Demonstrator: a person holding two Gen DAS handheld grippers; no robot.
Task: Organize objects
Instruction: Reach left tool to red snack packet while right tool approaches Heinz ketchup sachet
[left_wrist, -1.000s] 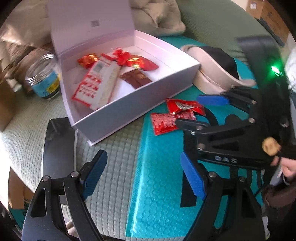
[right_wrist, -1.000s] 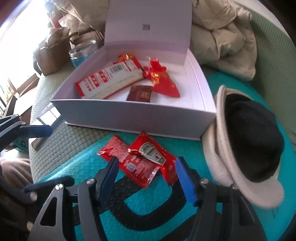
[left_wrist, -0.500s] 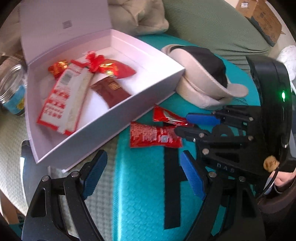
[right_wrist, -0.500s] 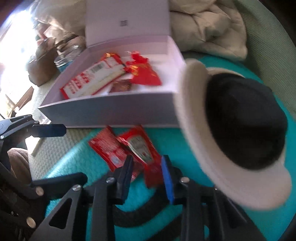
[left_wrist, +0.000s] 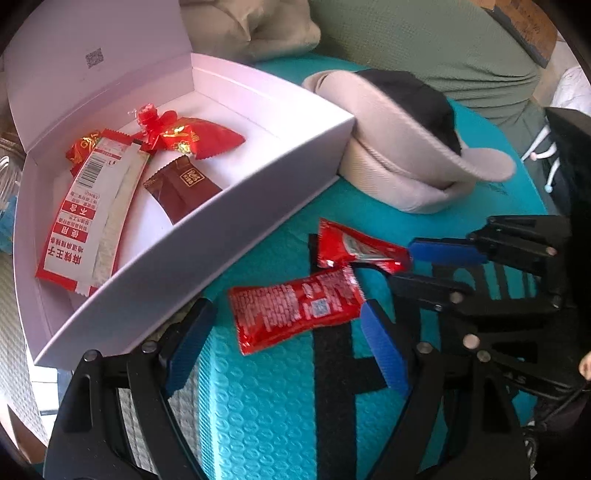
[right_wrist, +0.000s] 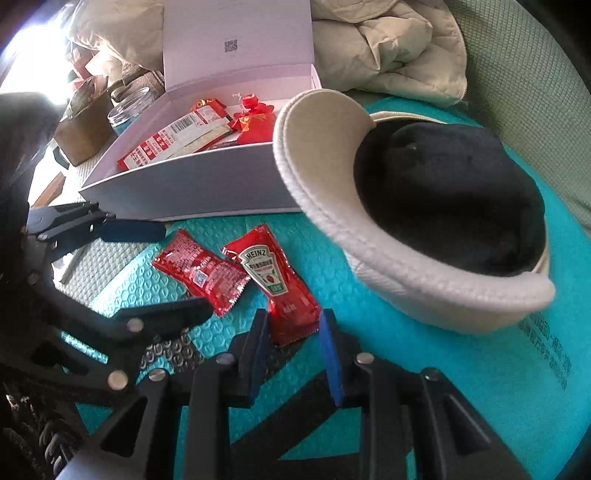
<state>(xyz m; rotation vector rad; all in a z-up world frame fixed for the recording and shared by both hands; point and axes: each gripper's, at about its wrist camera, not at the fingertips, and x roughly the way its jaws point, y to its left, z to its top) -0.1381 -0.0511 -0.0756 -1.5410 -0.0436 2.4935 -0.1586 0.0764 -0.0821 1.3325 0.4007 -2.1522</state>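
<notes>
"HEINZ" reads clear on red ketchup sachet (right_wrist: 275, 275), tomato picture beneath. Neighbouring red sachet (right_wrist: 201, 271) carries fine print and QR code, too small to read. White box lid (right_wrist: 236, 40) shows QR code. Long red-white packet (left_wrist: 86, 218) bears barcode, Chinese characters.

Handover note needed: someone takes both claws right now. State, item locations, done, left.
Left claw: open, empty, straddling the plain red packet on the teal mat.
Right claw: narrowly open around the near end of the ketchup packet; whether it is gripped cannot be told.
White box: lid up, already holds the long red-and-white packet, a brown packet and red candies.
Left to do: both packets on the mat into the box. The hat sits beside the box.
</notes>
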